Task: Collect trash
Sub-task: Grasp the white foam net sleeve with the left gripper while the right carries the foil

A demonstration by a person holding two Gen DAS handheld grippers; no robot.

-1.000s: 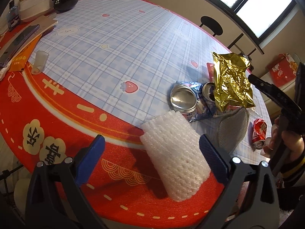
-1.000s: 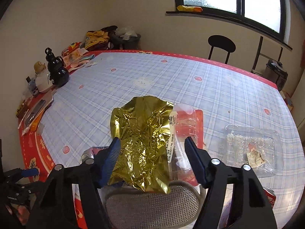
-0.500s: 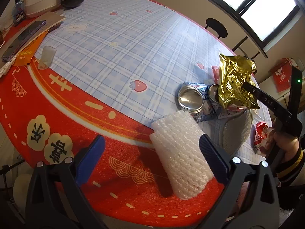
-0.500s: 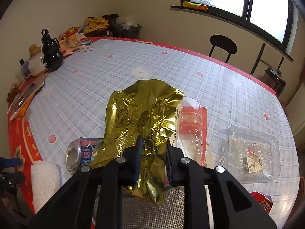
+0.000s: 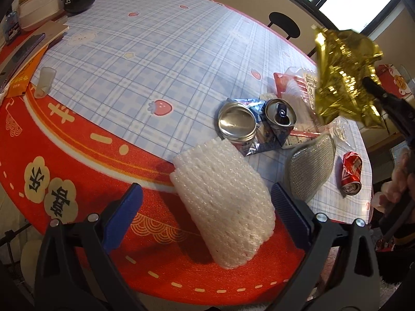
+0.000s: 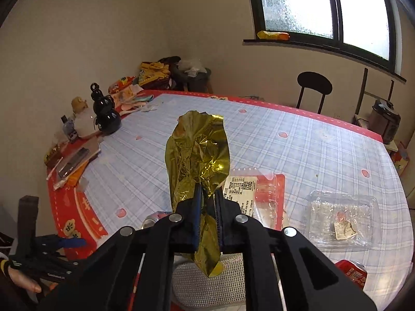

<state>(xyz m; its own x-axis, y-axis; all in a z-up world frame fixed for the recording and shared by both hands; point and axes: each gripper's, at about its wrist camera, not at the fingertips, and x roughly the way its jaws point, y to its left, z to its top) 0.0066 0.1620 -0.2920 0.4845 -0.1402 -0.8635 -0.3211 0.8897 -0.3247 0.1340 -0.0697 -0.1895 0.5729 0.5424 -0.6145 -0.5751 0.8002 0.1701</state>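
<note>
The right gripper was clamped on the gold foil wrapper, held above the table, probably to carry it away. The left gripper hung wide open around the white foam net, not touching it.

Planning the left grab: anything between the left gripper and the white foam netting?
Nothing visible. The left gripper is open, with the white foam netting lying between its blue fingers, apart from both. The crushed cans lie beyond it.
</note>
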